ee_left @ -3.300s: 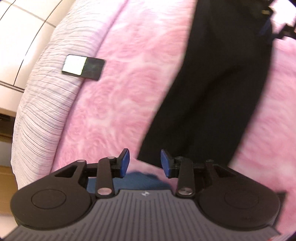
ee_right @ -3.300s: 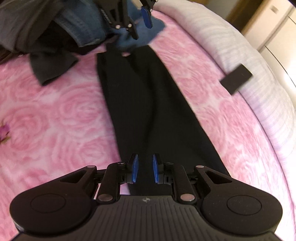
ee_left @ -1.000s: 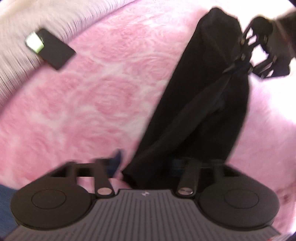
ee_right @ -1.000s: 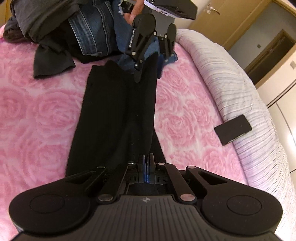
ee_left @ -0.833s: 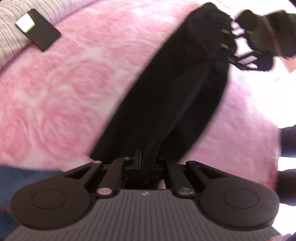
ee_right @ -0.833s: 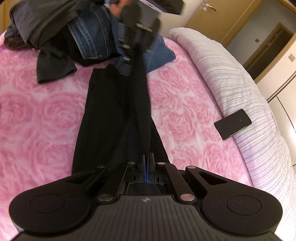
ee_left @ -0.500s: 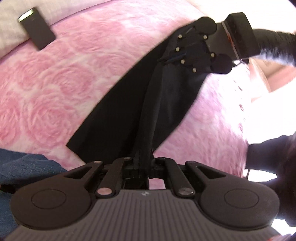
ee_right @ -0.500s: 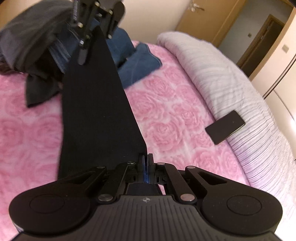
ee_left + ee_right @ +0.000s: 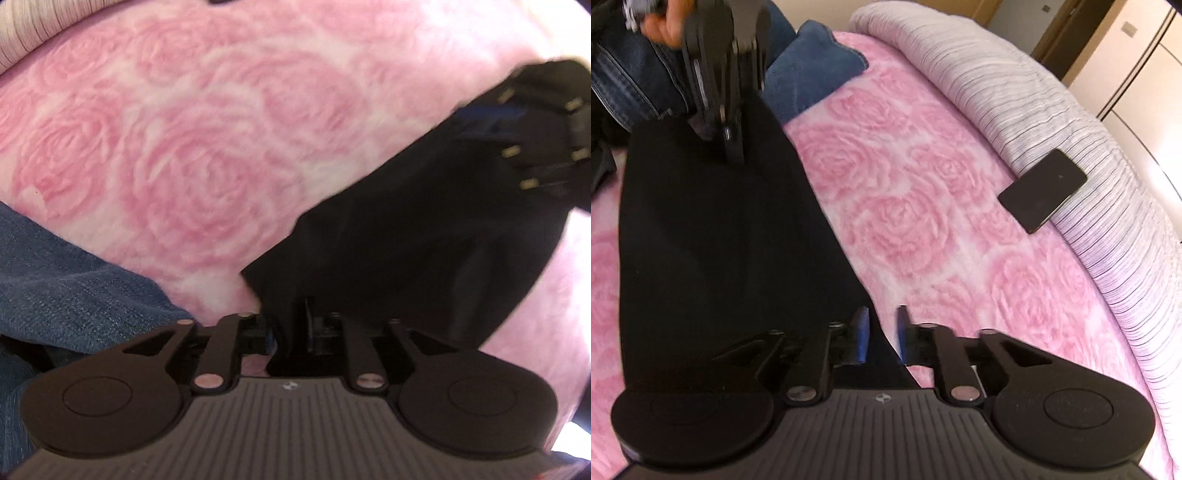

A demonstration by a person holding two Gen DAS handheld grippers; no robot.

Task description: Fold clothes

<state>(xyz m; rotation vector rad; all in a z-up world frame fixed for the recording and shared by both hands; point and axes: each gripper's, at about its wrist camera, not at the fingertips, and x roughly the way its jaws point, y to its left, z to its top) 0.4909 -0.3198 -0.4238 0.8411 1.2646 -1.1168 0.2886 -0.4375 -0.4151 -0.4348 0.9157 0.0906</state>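
Half a second ago both of our grippers were clamped on the black trousers (image 9: 713,229) and held them stretched above the bed; now the trousers lie flat on the pink rose-patterned blanket (image 9: 923,229), and both sets of jaws have just been opening. The right gripper (image 9: 881,334) has let go; its blue pads stand apart, with the near corner of the trousers lying between them, not pinched. The left gripper (image 9: 295,328) points down onto the far end of the cloth; dark fabric fills the space between its fingers, and we cannot tell from its own view whether the pads still press on it. In the right wrist view a hand (image 9: 665,26) holds that gripper over the far end.

The blanket covers a bed; a pale striped bedspread (image 9: 1052,122) runs along its right edge, with a dark phone (image 9: 1043,190) lying where blanket and bedspread meet. Blue jeans (image 9: 812,70) are heaped just beyond the trousers' far end; wardrobe doors (image 9: 1145,62) stand behind the bed.

The trousers run lengthwise from the right gripper away to the left gripper, narrower at the far end.
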